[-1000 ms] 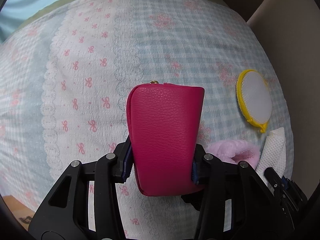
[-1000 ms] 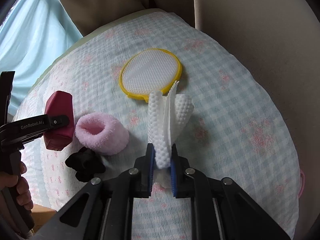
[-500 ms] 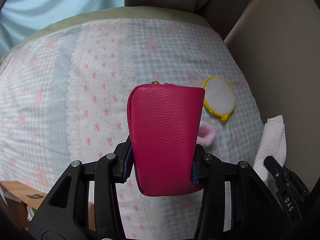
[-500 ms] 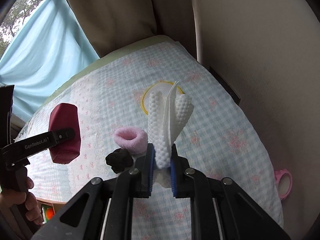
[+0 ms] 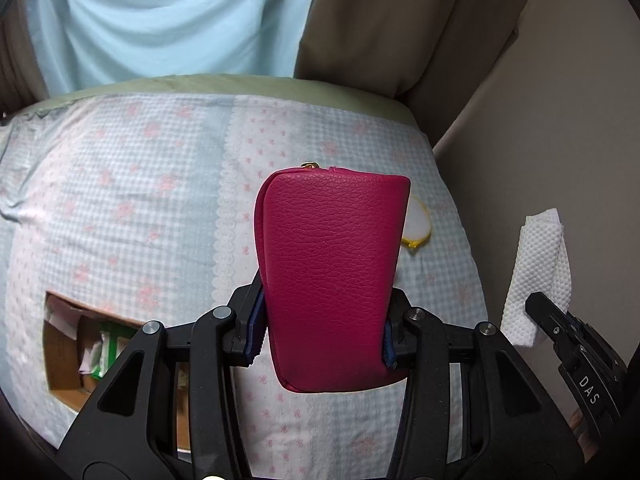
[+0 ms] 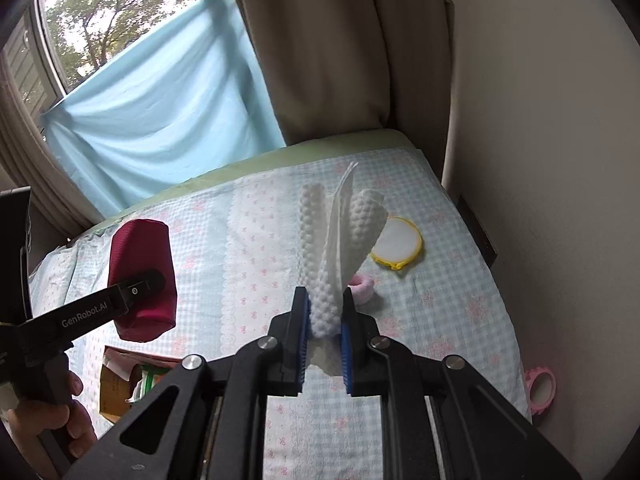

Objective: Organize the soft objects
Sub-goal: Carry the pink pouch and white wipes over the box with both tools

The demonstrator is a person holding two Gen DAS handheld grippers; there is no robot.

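Left gripper (image 5: 322, 332) is clamped on a pink pouch (image 5: 330, 280), held up above the checkered bedspread (image 5: 132, 208). Right gripper (image 6: 324, 334) pinches a white textured cloth (image 6: 336, 248) sticking upright, with the yellow-rimmed pad (image 6: 397, 243) and pink scrunchie (image 6: 363, 283) lying on the bedspread beyond it.

pouch (image 5: 332, 280): pebbled magenta leather, low sheen. Towel (image 6: 340, 248): white, dimpled embossed weave, matt. Bedsheet (image 5: 132, 208): puckered gingham cotton. Gripper fingers (image 6: 301, 332): matt black plastic, ribbed blue pads.
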